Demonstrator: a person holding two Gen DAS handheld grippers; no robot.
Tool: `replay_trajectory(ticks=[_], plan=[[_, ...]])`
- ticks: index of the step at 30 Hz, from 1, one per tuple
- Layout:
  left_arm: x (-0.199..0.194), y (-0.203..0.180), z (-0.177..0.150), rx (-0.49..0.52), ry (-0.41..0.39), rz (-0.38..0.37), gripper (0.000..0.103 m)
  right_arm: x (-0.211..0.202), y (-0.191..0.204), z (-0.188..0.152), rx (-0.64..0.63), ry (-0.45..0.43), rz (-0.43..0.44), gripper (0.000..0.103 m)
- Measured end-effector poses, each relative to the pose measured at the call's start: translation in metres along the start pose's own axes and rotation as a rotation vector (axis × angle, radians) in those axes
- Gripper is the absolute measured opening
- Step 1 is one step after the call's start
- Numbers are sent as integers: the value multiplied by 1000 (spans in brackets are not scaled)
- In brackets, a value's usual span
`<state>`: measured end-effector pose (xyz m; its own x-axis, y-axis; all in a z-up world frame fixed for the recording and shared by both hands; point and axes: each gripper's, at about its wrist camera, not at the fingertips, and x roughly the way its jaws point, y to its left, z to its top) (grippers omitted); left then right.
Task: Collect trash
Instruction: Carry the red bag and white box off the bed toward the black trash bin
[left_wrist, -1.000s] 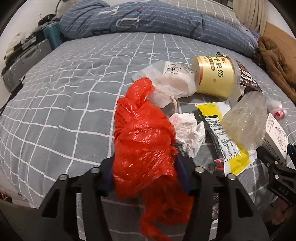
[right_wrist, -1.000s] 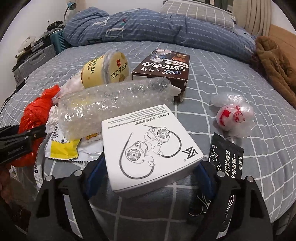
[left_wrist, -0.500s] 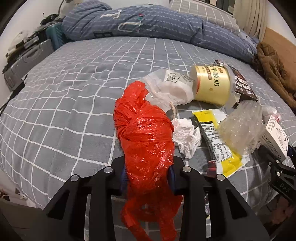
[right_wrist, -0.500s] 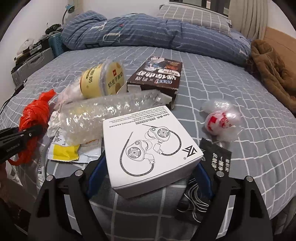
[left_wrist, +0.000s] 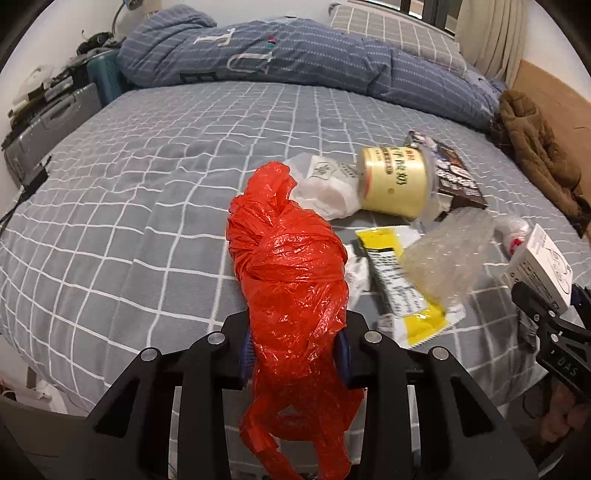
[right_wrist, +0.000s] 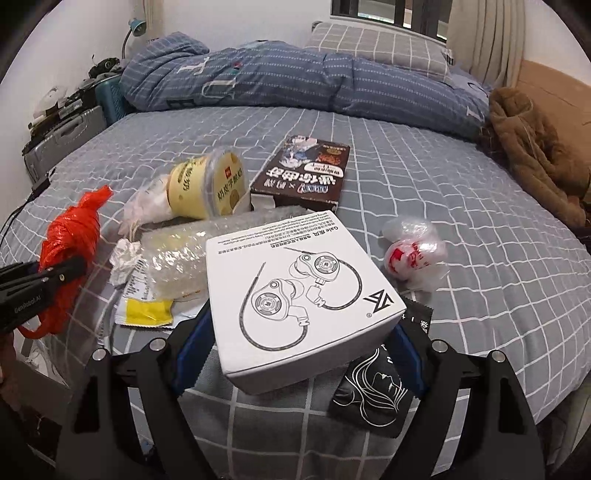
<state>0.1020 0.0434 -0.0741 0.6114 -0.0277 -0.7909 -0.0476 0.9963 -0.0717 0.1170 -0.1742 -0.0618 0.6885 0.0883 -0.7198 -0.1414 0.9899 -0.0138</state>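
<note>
While lifting two pieces off the bed (left_wrist: 147, 206): left gripper (left_wrist: 295, 350) fingers clamped on red plastic bag (left_wrist: 291, 280), right gripper (right_wrist: 295, 332) fingers on white earphone box (right_wrist: 295, 295). Next, probably: carry both to a bin, none visible.

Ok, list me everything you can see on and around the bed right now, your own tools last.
red plastic bag: one, red, gripped by the left tool
earphone box: one, white, gripped by the right tool
yogurt tub: one, yellow, on its side mid-bed
dark carton: one, brown, behind the box
bubble wrap: one, clear, beside the tub
yellow wrapper: one, under the bubble wrap
crumpled tissue: one, white
knotted bag: one, clear with red print
black sachet: one, bed edge
duvet: one, blue, far end
brown coat: one, right edge
left tool: shut
right tool: clamping the box
</note>
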Motion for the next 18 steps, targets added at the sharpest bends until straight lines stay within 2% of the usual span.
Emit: replay_trajectory(ticks=[7, 15, 18], plan=[[-9, -7, -5, 1, 3, -13, 33, -23, 3, 0, -14, -40, -14, 80], [-21, -19, -13, 6, -7, -60, 32, -34, 0, -9, -6, -40, -19, 80], [-26, -26, -18, 27, -17, -56, 32, -35, -3, -16, 5, -25, -19, 80]])
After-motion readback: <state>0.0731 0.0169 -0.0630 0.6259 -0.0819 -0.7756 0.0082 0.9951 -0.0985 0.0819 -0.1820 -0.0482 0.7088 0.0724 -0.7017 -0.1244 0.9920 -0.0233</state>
